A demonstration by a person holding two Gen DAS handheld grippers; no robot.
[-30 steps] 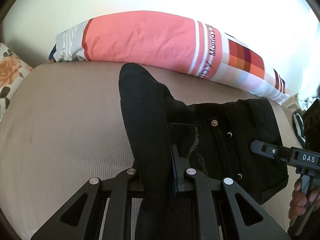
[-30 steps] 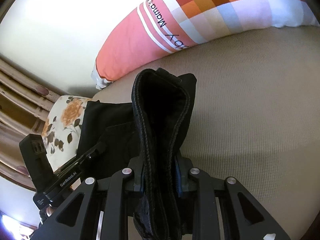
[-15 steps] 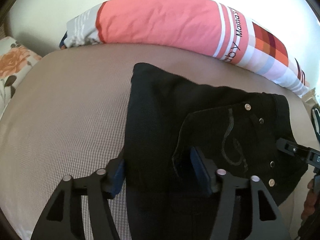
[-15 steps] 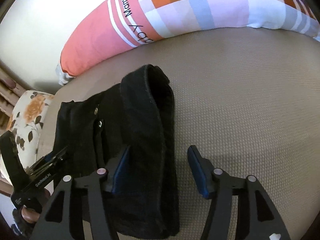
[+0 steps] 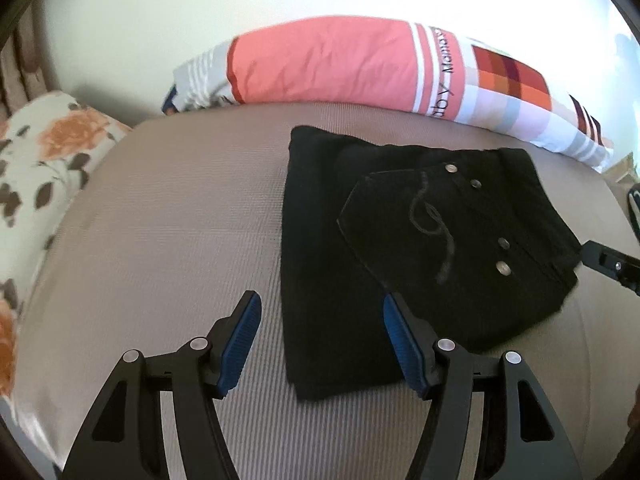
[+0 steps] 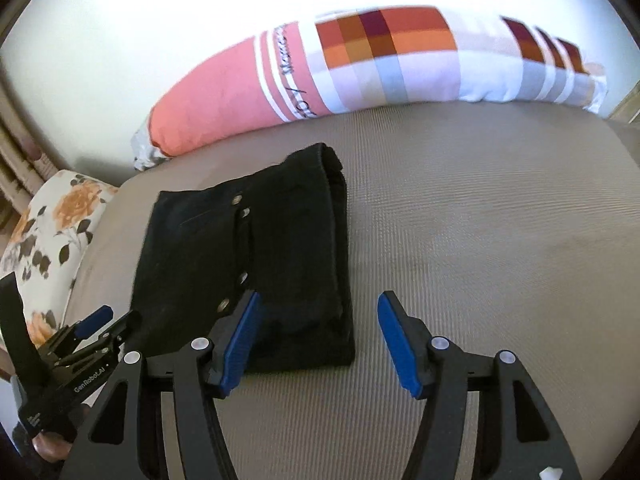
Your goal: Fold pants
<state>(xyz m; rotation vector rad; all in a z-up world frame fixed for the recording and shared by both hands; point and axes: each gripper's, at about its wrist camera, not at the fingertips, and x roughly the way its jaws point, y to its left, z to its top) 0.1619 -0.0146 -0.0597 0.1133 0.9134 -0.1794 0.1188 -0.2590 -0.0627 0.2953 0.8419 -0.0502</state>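
Black pants [image 5: 420, 240] lie folded flat on the beige mattress [image 5: 160, 240], back pocket with a stitched swirl and metal rivets facing up. My left gripper [image 5: 320, 302] hovers open over their near left corner; its blue pads touch no cloth. The right gripper's tip [image 5: 608, 264] shows at the pants' right edge. In the right wrist view the pants [image 6: 260, 260] sit left of centre. My right gripper [image 6: 320, 300] is over their near right corner, its jaws opening and not pressing on the fabric. The left gripper [image 6: 96, 328] sits at lower left, held by a hand.
A long pink pillow [image 5: 340, 64] with white stripes and orange checks lies along the wall behind the pants. A floral cushion [image 5: 40, 168] sits at the left edge of the mattress. Bare beige mattress [image 6: 480, 240] stretches right of the pants.
Both grippers were shut on raised folds of the pants. They let go, opened and drew back, and the pants now lie flat and folded.
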